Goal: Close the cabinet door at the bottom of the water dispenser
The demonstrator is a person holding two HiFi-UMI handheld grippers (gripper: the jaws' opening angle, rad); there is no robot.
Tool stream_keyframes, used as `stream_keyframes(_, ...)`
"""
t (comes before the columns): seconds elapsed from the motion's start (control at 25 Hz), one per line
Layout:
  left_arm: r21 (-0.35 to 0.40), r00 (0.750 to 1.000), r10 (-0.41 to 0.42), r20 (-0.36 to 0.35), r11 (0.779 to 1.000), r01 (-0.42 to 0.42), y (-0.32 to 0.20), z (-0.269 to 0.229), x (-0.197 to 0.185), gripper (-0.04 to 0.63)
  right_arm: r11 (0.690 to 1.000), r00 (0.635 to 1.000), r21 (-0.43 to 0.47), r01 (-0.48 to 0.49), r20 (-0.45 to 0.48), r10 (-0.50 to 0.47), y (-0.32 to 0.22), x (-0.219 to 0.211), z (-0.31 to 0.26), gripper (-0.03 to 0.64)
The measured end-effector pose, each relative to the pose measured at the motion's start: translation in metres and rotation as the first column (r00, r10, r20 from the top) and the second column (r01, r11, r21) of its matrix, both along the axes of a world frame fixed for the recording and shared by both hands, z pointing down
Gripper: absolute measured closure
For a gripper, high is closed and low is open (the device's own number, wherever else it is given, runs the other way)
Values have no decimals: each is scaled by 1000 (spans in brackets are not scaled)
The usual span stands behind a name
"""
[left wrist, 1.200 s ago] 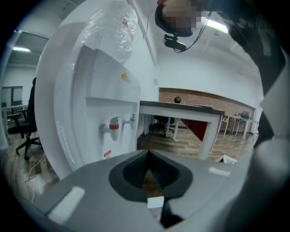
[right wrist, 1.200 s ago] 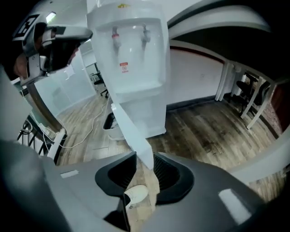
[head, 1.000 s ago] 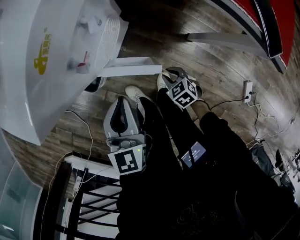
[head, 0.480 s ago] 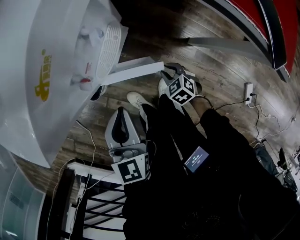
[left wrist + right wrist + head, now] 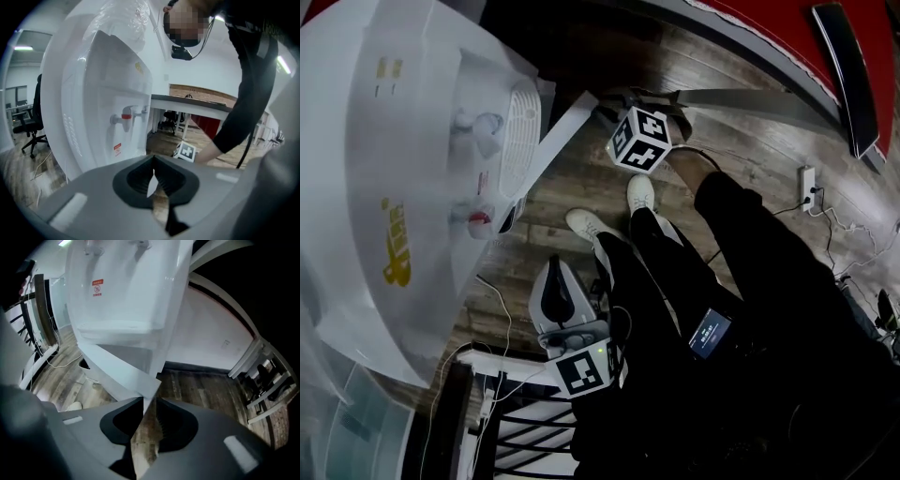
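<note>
The white water dispenser [image 5: 403, 187] fills the left of the head view. Its bottom cabinet door [image 5: 551, 142] stands partly open, slanting out from the body. My right gripper [image 5: 605, 105] is at the door's free edge. In the right gripper view the door's corner [image 5: 140, 380] reaches in between the closing jaws of that gripper [image 5: 149, 401] and lies against the left jaw, with floor showing beside it. My left gripper [image 5: 555, 270] hangs low by the person's legs, shut on nothing, and points at the dispenser's front [image 5: 108, 93].
The person's white shoes [image 5: 586, 223] stand on the wooden floor near the dispenser. A black rack [image 5: 516, 431] and cables lie at the bottom left. A power strip [image 5: 809, 187] sits at the right. An office chair [image 5: 30, 122] stands beyond the dispenser.
My right gripper has moved toward the dispenser along with the door's edge, and the door has swung from wide open to a narrower angle. The left gripper has hardly moved.
</note>
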State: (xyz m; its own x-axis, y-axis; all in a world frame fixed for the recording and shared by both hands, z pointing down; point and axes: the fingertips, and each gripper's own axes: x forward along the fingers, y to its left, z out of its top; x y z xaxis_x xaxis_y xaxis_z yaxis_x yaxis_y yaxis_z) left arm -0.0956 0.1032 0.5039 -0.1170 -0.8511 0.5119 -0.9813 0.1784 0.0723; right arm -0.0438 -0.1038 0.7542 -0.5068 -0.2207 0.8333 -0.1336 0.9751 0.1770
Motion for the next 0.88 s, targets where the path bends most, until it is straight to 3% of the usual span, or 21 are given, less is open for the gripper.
stream_keyframes(0.16, -10, 1000, -10, -6, 1000, 10, -2, 4, 2, 588, 998, 999, 52, 39, 16, -40, -32, -37, -5, 537)
stream_keyframes(0.36, -24, 1000, -20, -20, 1000, 19, -2, 11, 3, 588, 996, 999, 92, 19, 41, -22, -51, -65, -8, 537)
stream_keyframes(0.76, -28, 1000, -19, -22, 999, 19, -11, 14, 2, 588, 993, 996, 84, -80, 49, 76, -68, -85, -10, 534)
stream_keyframes(0.88, -27, 1000, -22, -20, 999, 21, -11, 14, 1, 588, 977, 987, 162, -139, 97, 125, -81, -86, -21, 563)
